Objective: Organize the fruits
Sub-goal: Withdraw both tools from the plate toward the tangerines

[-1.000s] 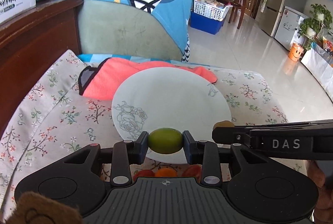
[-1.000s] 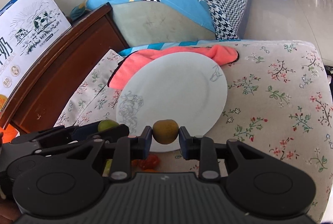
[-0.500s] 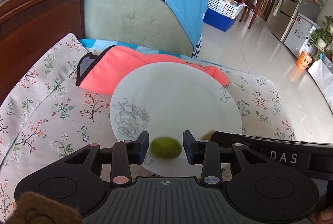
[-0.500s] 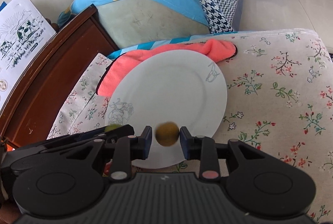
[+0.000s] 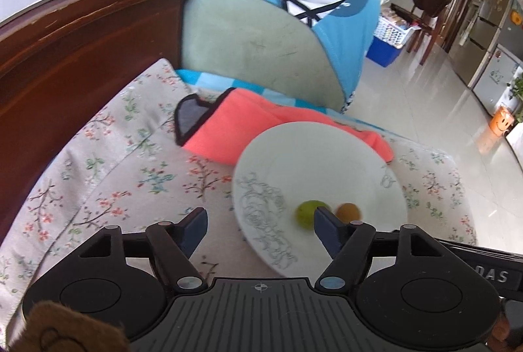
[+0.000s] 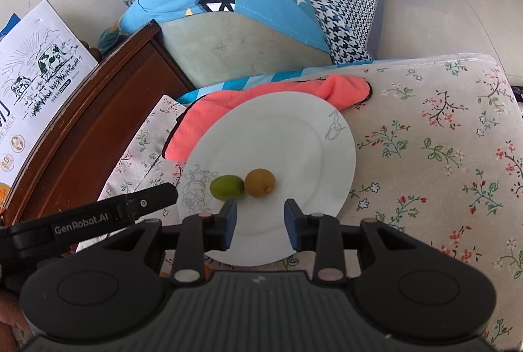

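Note:
A green fruit point(image 6: 227, 187) and a brown-yellow fruit point(image 6: 260, 182) lie side by side on a white plate point(image 6: 294, 136) with a drawn flower. In the left wrist view the green fruit point(image 5: 306, 217) and brown fruit point(image 5: 349, 212) lie on the plate point(image 5: 313, 156), just beyond the right finger. My left gripper point(image 5: 260, 229) is open and empty, over the cloth at the plate's left rim. My right gripper point(image 6: 260, 223) is open and empty, just short of the fruits above the plate's near side.
The plate rests on a floral cushion point(image 6: 441, 156), partly over an orange-pink cloth point(image 6: 228, 103). A dark wooden headboard point(image 5: 65, 64) stands at the left, with a milk carton box point(image 6: 29, 84) on it. A blue-covered pillow point(image 6: 228, 2) lies behind. The left gripper's finger point(image 6: 143, 203) reaches in beside the plate.
Both grippers have opened and let their fruits go onto the plate. Both have drawn back, and the left gripper has shifted left of the plate.

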Tool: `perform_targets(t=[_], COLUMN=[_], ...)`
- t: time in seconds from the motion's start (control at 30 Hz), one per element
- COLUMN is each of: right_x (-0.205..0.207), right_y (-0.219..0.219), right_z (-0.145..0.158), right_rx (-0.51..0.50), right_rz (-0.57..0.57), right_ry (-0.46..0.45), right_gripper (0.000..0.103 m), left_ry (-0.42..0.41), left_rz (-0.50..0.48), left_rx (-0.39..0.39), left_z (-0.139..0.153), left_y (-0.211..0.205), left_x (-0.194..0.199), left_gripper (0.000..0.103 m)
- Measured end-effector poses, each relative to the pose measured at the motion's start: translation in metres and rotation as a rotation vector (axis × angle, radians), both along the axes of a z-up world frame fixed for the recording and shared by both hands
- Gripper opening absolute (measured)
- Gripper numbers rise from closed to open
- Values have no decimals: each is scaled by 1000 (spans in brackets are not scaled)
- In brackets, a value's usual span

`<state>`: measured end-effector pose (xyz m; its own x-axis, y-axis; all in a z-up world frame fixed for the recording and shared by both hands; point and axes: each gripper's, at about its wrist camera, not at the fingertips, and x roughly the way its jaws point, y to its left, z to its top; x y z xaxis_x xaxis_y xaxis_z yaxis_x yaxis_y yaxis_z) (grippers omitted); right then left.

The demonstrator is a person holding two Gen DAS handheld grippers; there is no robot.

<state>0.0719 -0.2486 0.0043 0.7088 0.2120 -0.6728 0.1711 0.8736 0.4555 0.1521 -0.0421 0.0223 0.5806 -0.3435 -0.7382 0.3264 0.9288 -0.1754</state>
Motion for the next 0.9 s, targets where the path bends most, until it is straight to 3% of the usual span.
perform_targets(t=[0.6, 0.9], right_x=[-20, -44], right_y=[4, 7], right_z=[-4, -1], right_rx=[-36, -56], right_rz=[75, 99], right_ry=[47, 60], right_gripper=[38, 38], left_ry=[40, 66], left_rz=[19, 37], left_rx=[-6, 31], left_z=[2, -10], left_y=[43, 63], left_x=[-11, -20], left_gripper=[72, 72])
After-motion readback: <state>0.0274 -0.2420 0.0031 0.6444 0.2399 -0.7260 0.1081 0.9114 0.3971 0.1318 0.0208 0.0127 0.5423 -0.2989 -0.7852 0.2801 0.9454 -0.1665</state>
